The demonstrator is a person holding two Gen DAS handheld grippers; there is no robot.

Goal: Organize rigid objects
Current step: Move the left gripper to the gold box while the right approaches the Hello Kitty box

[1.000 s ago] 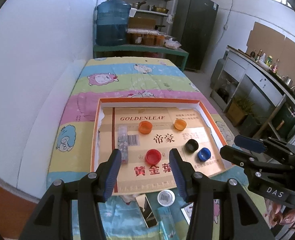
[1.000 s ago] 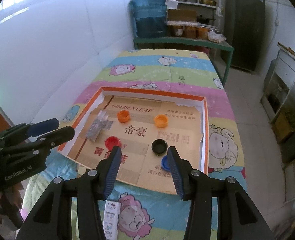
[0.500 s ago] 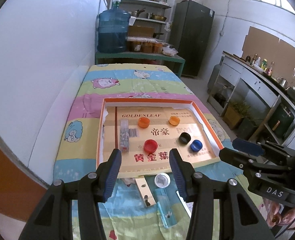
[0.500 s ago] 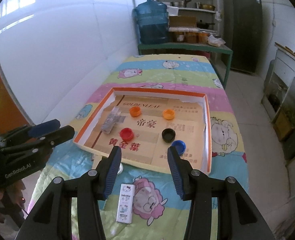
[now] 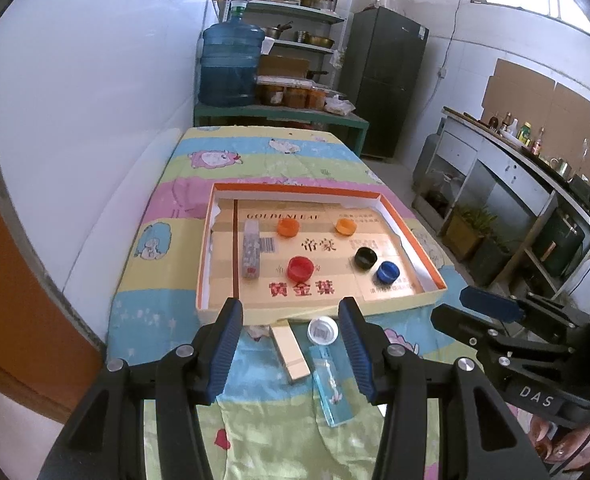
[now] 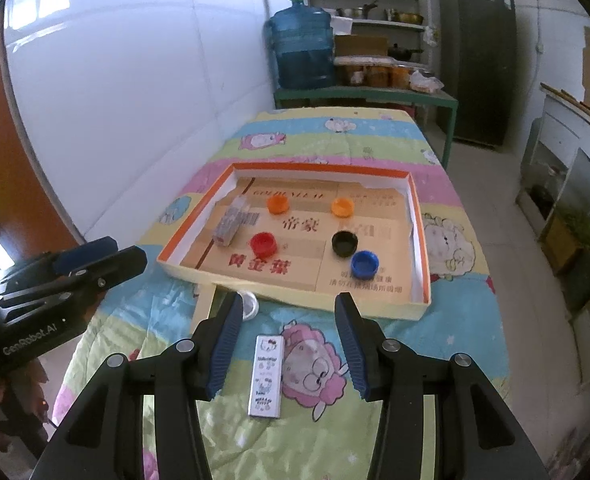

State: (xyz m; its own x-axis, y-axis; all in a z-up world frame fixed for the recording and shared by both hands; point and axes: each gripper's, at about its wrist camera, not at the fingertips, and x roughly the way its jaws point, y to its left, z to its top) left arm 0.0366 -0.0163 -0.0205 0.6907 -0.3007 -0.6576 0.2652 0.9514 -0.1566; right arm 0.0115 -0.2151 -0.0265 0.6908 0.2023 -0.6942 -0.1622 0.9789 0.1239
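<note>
Caps [image 5: 300, 267] sorted inside tray [image 5: 327, 190], slim boxes [image 6: 266, 376] loose on table just outside, left tool [image 5: 291, 354] and right tool [image 6: 287, 344] wide, empty, likely poised to collect those.

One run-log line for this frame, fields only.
left gripper: open, empty | right gripper: open, empty | box: five caps inside | white case: on blanket

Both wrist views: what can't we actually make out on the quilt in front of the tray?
- White round lid: right wrist view, partly hidden behind the right gripper finger; clear in left view.
- Clear flat case: left view only; contents too small to identify.
- Gold box: far end runs under the tray edge.
- Printed white case: label too small to read.
- Left gripper: empty, open.
</note>
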